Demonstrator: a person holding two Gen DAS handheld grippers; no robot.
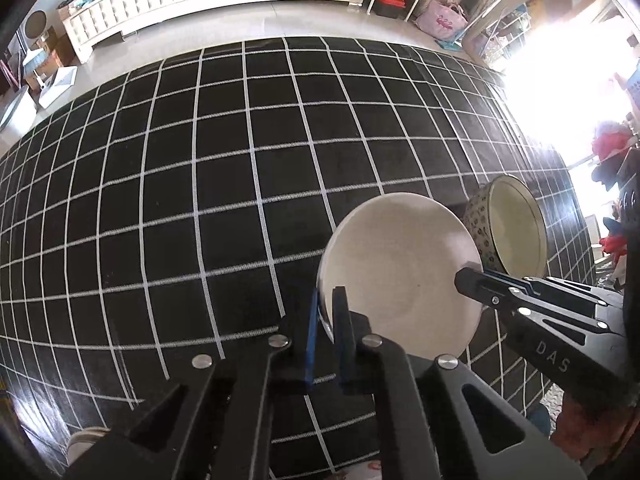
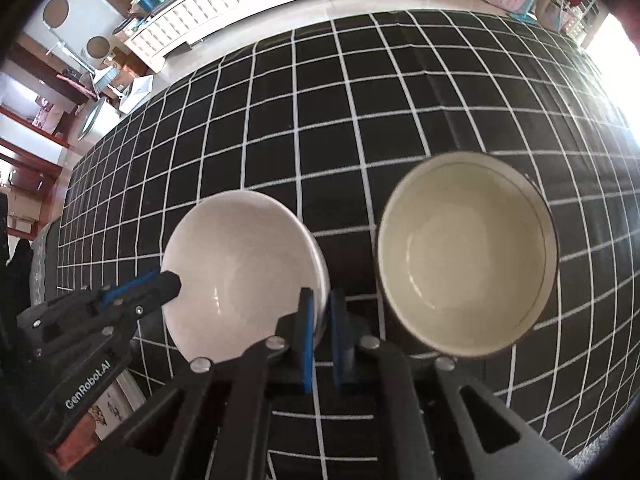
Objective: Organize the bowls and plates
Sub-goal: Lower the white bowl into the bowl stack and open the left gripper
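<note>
Black grid tablecloth (image 1: 200, 200) covered the table, cluttered room behind it. Left gripper (image 1: 326, 312) was clamped down on the near-left rim of the white bowl (image 1: 400, 264), one pad inside and one outside. Right gripper (image 2: 320, 312) had the opposite rim pinched the same way; in the left wrist view it reached in from the right (image 1: 466, 276). So both grippers were closed on one bowl, on opposite edges. Can't tell whether the bowl was already off the cloth. The patterned bowl (image 2: 468, 252) sat just right of it, apart, cream inside, floral outside, upright on the cloth.

My read: the step was a two-handed lift of the white bowl, probably to nest with the other one. To do it well, raise both hands together and level, keep spacing fixed so the thin rim doesn't slip or twist out, clear the patterned bowl's rim before moving sideways.
</note>
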